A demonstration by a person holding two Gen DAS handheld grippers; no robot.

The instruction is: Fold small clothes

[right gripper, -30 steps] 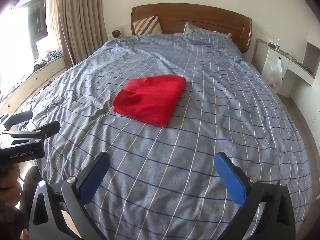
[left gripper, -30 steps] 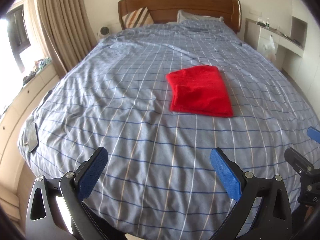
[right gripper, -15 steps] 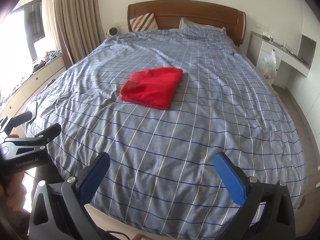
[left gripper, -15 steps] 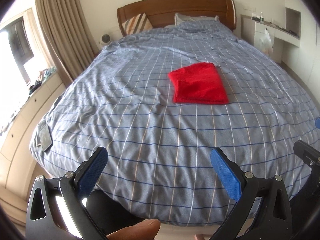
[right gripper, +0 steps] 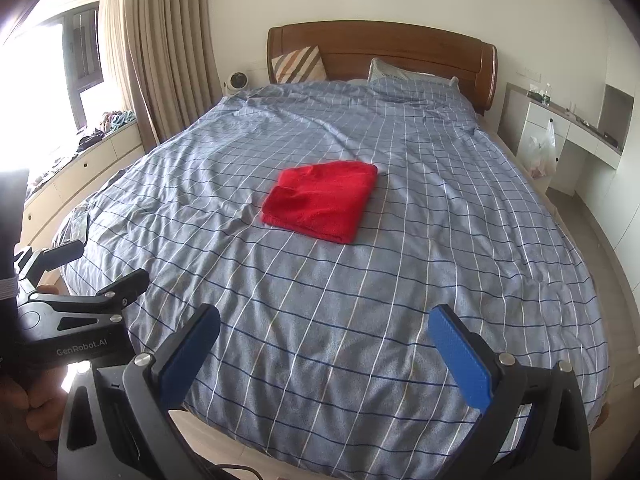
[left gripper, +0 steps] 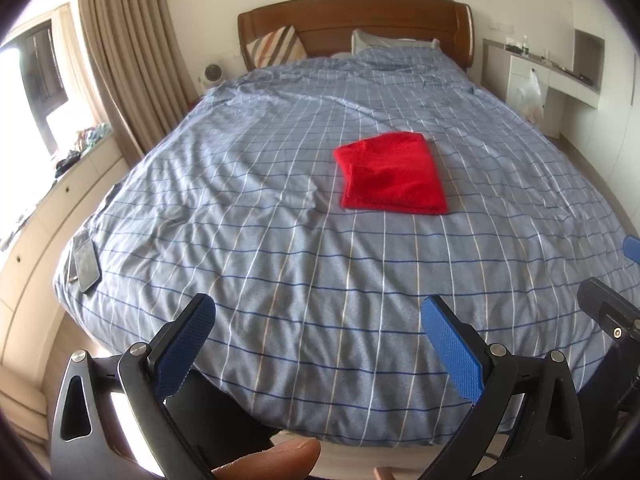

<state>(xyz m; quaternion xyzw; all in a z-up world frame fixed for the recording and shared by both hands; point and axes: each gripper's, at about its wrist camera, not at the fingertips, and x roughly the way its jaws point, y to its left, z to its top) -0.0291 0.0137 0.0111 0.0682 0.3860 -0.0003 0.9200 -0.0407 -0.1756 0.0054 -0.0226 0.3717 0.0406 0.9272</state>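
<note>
1. A folded red garment is lying flat near the middle of the bed's blue checked duvet, well apart from both grippers.
2. The left gripper is hanging over the foot of the bed with its blue pads spread wide, gripping nothing.
3. The right gripper is likewise gaping over the foot edge, empty.
4. A phone is resting on the duvet's near left corner.
5. A striped cushion and a pillow are leaning against the wooden headboard; a small fan is standing beside the bed by the curtain.
6. A plastic bag is hanging at the white desk on the right.
7. Nothing is lying between the grippers and the garment.
8. A fingertip is poking in at the left view's bottom edge, cut off; the items on the window ledge are too blurred to make out.
</note>
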